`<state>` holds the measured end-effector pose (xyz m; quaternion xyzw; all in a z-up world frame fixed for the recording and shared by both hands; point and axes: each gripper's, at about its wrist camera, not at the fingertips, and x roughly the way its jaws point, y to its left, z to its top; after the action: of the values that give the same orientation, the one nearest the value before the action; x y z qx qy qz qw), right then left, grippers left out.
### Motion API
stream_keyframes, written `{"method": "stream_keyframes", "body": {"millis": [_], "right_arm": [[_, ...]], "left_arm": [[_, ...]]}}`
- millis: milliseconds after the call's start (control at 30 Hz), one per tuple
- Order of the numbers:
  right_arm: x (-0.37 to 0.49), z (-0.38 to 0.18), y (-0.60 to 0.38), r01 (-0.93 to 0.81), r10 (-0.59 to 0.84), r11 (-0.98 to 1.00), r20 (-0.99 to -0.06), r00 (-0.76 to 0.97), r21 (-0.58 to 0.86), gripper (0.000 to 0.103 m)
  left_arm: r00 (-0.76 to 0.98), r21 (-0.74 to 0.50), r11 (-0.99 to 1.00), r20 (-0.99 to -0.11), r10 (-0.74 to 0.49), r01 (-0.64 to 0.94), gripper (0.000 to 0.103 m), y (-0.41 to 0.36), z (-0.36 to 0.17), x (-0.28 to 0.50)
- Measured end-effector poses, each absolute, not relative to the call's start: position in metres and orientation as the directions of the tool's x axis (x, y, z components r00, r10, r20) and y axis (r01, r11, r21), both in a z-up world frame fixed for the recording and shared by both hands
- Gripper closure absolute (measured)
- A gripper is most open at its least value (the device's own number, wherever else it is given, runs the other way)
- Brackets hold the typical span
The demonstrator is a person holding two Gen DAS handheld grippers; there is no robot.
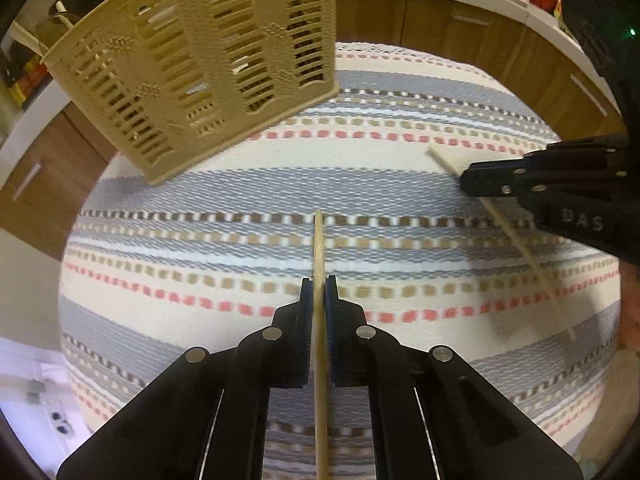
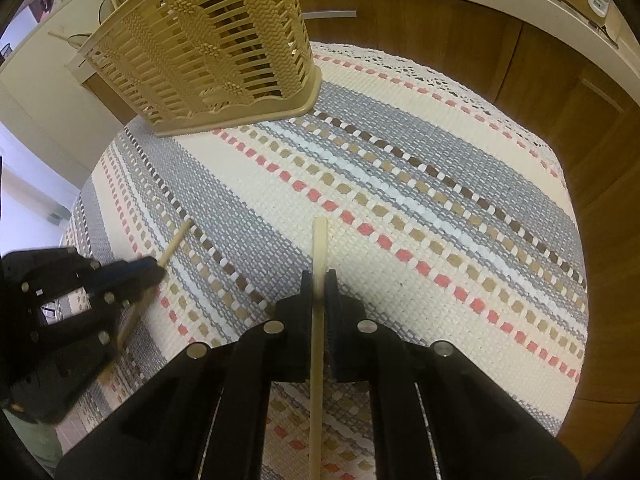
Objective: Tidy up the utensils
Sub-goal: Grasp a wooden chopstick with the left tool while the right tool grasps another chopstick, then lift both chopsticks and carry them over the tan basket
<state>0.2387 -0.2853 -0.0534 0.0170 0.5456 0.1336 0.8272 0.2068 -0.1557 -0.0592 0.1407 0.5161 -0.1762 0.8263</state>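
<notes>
Left tongs [image 1: 319, 292] clamped on thin tan wooden stick [image 1: 319, 248]; right tongs [image 2: 319, 284] clamped on flat cream plastic stick [image 2: 320, 240]. Both light, stiff, slim, likely to pivot; grips sit partway along shaft. Beige slotted plastic basket [image 1: 200, 60] ahead on striped woven bench cloth [image 1: 400, 208].

Both views have warm, moderately dim indoor lighting. Fisheye distortion bulges the striped tablecloth [image 1: 400, 184] and darkens the frame corners. Daylight overexposes the left edge of each view. The slotted basket [image 1: 192, 68] is slightly soft. The other gripper [image 2: 158, 270] is motion-blurred in the right wrist view and casts a soft shadow.
</notes>
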Motion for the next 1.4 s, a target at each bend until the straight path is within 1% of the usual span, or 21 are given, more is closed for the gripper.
{"method": "stream_keyframes", "body": {"millis": [100, 167, 333, 533, 600, 767, 800, 933, 1000, 1033, 1167, 1200, 1233, 1300, 1400], "right_arm": [[0.242, -0.054, -0.282, -0.205, 0.234, 0.964, -0.902, 0.362, 0.167, 0.098], [0.245, -0.055, -0.281, -0.207, 0.235, 0.964, -0.907, 0.350, 0.170, 0.098], [0.252, -0.057, -0.286, -0.196, 0.281, 0.954, -0.907, 0.315, 0.228, 0.098], [0.258, -0.053, -0.289, -0.182, 0.317, 0.946, -0.883, 0.345, 0.269, 0.098], [0.262, -0.054, -0.288, -0.178, 0.307, 0.949, -0.886, 0.348, 0.259, 0.098], [0.276, -0.058, -0.294, -0.157, 0.345, 0.938, -0.892, 0.294, 0.311, 0.097], [0.279, -0.058, -0.294, -0.161, 0.349, 0.935, -0.896, 0.275, 0.316, 0.096], [0.285, -0.056, -0.285, -0.195, 0.336, 0.936, -0.913, 0.231, 0.295, 0.088], [0.283, -0.055, -0.277, -0.215, 0.307, 0.942, -0.923, 0.231, 0.259, 0.088], [0.284, -0.055, -0.273, -0.220, 0.295, 0.944, -0.927, 0.232, 0.246, 0.088], [0.283, -0.055, -0.257, -0.253, 0.232, 0.952, -0.942, 0.241, 0.170, 0.088], [0.282, -0.055, -0.253, -0.261, 0.208, 0.955, -0.945, 0.251, 0.141, 0.092], [0.281, -0.056, -0.249, -0.268, 0.187, 0.957, -0.947, 0.262, 0.115, 0.098], [0.278, -0.056, -0.246, -0.279, 0.174, 0.956, -0.944, 0.281, 0.093, 0.098], [0.274, -0.055, -0.240, -0.307, 0.200, 0.946, -0.935, 0.293, 0.106, 0.099]], "left_arm": [[0.380, 0.019, 0.892, -0.908, -0.174, 0.452, 0.099, -0.146, -0.057, 0.213], [0.357, -0.027, 0.891, -0.910, -0.209, 0.454, 0.099, -0.140, -0.056, 0.218], [0.331, -0.134, 0.889, -0.895, -0.298, 0.437, 0.099, -0.120, -0.052, 0.231], [0.351, -0.165, 0.892, -0.877, -0.328, 0.421, 0.099, -0.099, -0.046, 0.251], [0.350, -0.177, 0.894, -0.875, -0.335, 0.412, 0.099, -0.097, -0.046, 0.258], [0.315, -0.205, 0.900, -0.888, -0.336, 0.384, 0.098, -0.090, -0.045, 0.269], [0.309, -0.206, 0.899, -0.889, -0.337, 0.387, 0.096, -0.090, -0.045, 0.270], [0.267, -0.206, 0.893, -0.905, -0.330, 0.401, 0.091, -0.101, -0.048, 0.285], [0.247, -0.193, 0.888, -0.917, -0.315, 0.417, 0.089, -0.107, -0.050, 0.288], [0.252, -0.167, 0.888, -0.922, -0.295, 0.429, 0.088, -0.111, -0.049, 0.290], [0.253, -0.114, 0.889, -0.936, -0.246, 0.443, 0.088, -0.121, -0.048, 0.296], [0.256, -0.099, 0.887, -0.938, -0.235, 0.451, 0.088, -0.124, -0.047, 0.296], [0.260, -0.086, 0.886, -0.939, -0.224, 0.455, 0.087, -0.126, -0.047, 0.296], [0.280, -0.042, 0.889, -0.941, -0.188, 0.457, 0.087, -0.134, -0.047, 0.291], [0.329, 0.029, 0.889, -0.934, -0.139, 0.458, 0.087, -0.151, -0.049, 0.272]]}}
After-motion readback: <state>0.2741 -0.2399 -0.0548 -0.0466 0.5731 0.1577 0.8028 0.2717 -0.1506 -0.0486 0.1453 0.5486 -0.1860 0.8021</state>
